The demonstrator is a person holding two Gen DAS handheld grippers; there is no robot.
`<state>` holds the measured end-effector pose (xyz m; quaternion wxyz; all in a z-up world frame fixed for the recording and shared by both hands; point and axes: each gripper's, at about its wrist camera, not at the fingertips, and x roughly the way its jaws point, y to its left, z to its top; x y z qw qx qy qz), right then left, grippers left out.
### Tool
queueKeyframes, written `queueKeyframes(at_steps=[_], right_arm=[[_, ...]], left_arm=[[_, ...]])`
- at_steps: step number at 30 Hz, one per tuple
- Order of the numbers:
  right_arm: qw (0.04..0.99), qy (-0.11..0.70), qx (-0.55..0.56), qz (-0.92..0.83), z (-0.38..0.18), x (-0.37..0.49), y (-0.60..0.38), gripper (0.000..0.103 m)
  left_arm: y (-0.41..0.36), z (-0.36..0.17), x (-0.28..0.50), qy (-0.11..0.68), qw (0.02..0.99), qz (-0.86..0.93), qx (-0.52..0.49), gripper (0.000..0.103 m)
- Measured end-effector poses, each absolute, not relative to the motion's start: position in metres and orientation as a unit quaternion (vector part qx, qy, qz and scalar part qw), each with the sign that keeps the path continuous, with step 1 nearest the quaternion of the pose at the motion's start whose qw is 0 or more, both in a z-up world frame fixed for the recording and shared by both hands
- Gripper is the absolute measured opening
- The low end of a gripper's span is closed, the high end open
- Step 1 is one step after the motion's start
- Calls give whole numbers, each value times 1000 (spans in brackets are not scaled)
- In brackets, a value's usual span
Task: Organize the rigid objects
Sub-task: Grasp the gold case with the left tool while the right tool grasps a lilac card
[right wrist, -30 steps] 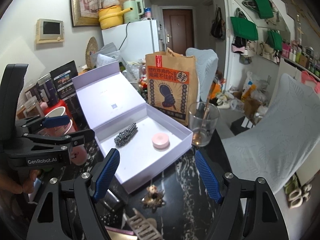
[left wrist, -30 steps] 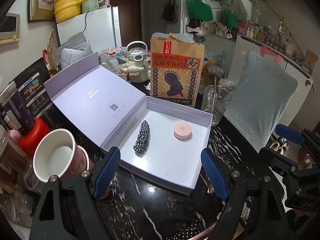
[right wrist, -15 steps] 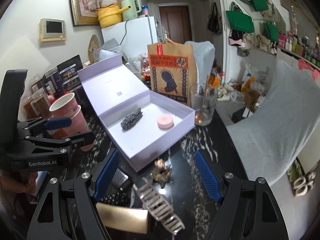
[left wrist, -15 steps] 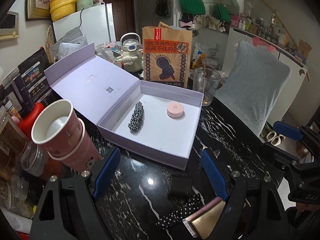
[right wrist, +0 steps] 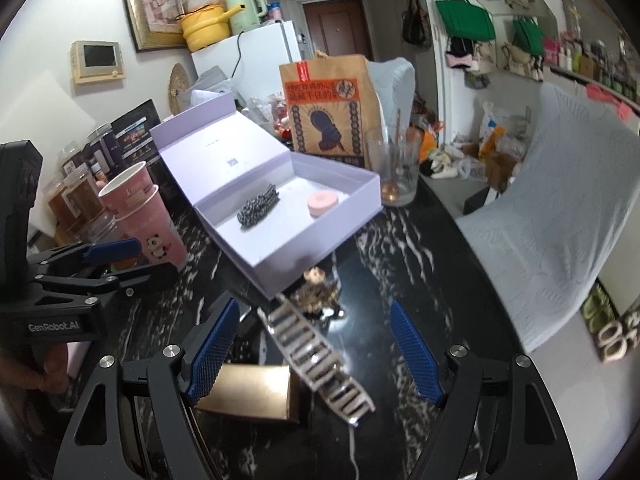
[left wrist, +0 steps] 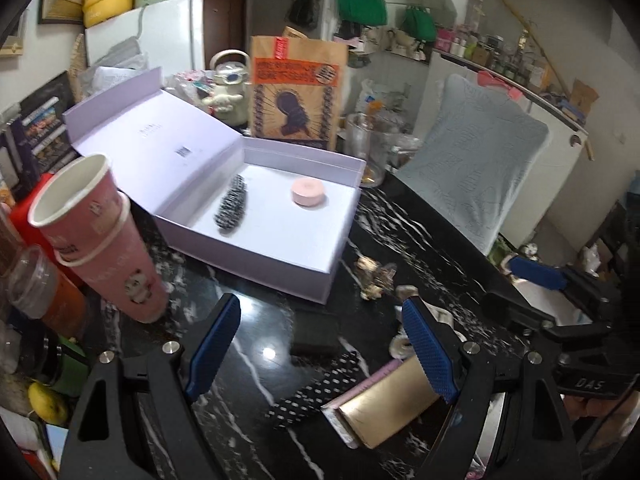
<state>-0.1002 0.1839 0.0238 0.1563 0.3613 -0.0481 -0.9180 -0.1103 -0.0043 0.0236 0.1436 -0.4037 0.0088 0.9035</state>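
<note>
- Lavender box (left wrist: 256,256), lid open: holds pink disc (left wrist: 307,192), checkered roll (left wrist: 232,210).
- Left gripper (left wrist: 320,354), right gripper (right wrist: 314,354): jaws apart, empty, above black counter (right wrist: 420,264).

Glossy black marble-look tabletop (left wrist: 420,236) with white veining; matt lilac cardboard box (right wrist: 280,248); shiny metallic clip (right wrist: 316,352); gold foil-finish carton (right wrist: 252,396); clear glass tumbler (right wrist: 394,172); pink paper cups (left wrist: 96,236); printed kraft-paper bag (left wrist: 298,92); textured blue gripper pads (right wrist: 412,352).
</note>
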Motion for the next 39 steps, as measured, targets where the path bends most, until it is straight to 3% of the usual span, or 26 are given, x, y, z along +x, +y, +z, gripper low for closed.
queueKeyframes(at_steps=[19, 32, 34, 36, 39], right_arm=[[126, -81, 419, -895, -34, -92, 213, 78], [117, -84, 430, -891, -47, -101, 222, 78], [117, -84, 428, -892, -47, -101, 224, 78], [116, -85, 428, -893, -47, -103, 226, 78], [116, -90, 427, -892, -47, -103, 229, 78]], left_arm=[[35, -28, -87, 64, 282, 859, -423, 83], [58, -63, -88, 120, 303, 835, -443, 83], [58, -63, -84, 122, 304, 840, -433, 69], [59, -63, -82, 121, 295, 844, -431, 45], [55, -61, -80, 102, 295, 841, -443, 44]])
